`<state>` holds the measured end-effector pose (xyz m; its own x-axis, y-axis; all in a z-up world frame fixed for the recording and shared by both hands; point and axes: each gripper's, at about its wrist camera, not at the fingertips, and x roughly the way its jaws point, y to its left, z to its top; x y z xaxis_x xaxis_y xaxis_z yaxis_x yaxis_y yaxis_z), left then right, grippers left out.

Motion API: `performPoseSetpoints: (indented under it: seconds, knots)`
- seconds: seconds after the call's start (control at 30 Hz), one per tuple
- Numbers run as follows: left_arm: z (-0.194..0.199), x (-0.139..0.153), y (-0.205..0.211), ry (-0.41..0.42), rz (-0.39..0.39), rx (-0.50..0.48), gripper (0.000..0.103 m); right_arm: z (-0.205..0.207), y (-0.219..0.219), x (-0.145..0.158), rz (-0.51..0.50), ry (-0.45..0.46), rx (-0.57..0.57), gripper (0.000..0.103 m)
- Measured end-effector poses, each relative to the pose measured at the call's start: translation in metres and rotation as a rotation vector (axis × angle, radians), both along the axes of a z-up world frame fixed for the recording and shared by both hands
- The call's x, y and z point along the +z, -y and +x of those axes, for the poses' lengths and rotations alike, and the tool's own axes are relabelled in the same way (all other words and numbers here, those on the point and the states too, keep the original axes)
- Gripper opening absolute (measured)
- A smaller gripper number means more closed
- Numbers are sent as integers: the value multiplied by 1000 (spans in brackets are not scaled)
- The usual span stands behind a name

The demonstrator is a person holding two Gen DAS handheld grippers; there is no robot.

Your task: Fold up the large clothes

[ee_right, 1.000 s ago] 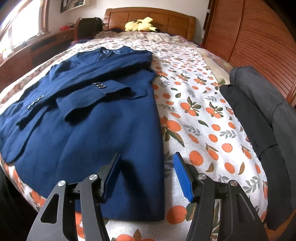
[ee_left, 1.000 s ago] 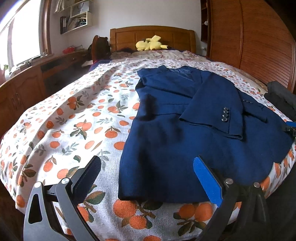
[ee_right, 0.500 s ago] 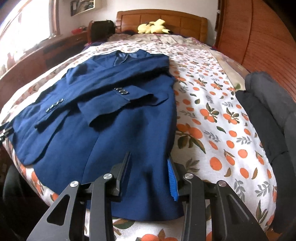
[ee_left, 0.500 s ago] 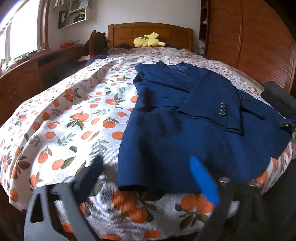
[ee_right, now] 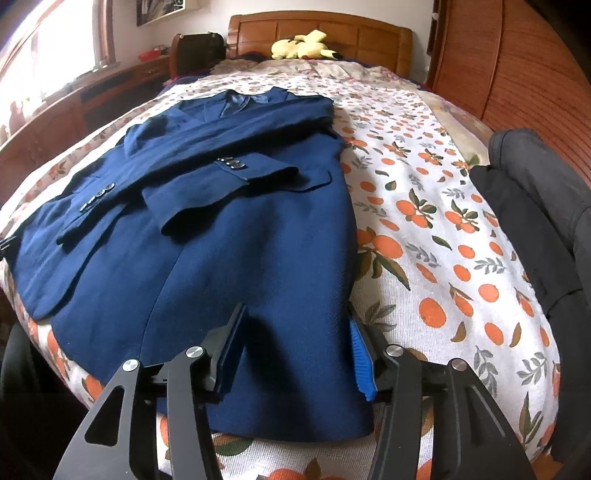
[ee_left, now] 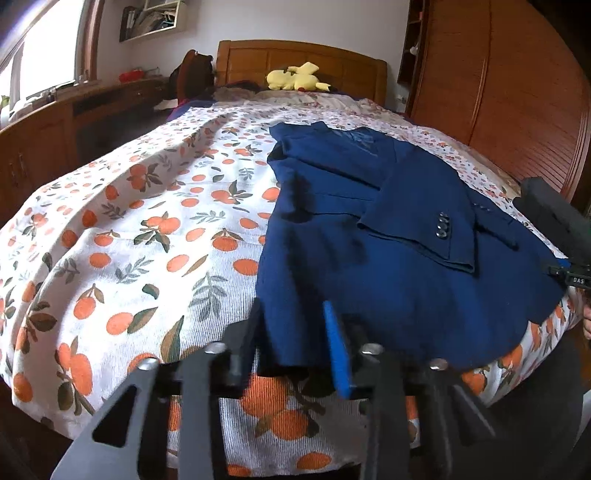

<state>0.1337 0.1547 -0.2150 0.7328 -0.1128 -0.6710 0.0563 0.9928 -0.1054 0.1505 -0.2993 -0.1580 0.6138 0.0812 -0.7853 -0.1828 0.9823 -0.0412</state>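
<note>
Wooden headboard (ee_left: 301,61), slatted wardrobe (ee_left: 517,92) right, desk (ee_left: 55,122) under bright window (ee_left: 40,62) left; wall shelf (ee_left: 151,18), white wall

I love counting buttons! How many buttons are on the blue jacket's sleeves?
8 show. Four sit in a row on the upper sleeve cuff lying across the blue jacket. Four more line the lower sleeve cuff toward its left edge. Front buttons may be hidden underneath.

Blazer (ee_right: 236,258) matt navy woven cloth; bedspread (ee_left: 140,258) ribbed cotton; headboard (ee_right: 362,40) glossy varnished wood.
</note>
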Motion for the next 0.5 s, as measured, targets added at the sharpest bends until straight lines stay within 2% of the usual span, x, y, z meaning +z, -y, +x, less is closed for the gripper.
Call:
performPoseSetpoints:
  seconds: [0.1,0.27,0.37,0.43,0.47,0.5]
  knots:
    - [4,0,-7,-27,-40,0,32,0,2,0,4,-10,13,48]
    - [2,-3,-5,-35,-8,-2,33,-6,8,-1,20,-22,21,48]
    - [1,-4,-5,-40,-16,14,33,-9,8,-2,24,-22,18,49]
    - [2,-4,-6,-46,-26,22,30,-10,6,-2,20,-16,16,38]
    - [3,-4,-6,-49,-30,23,27,-10,5,-1,25,-17,20,24]
    - [2,0,-6,-48,-50,15,12,-10,4,1,43,-21,26,14]
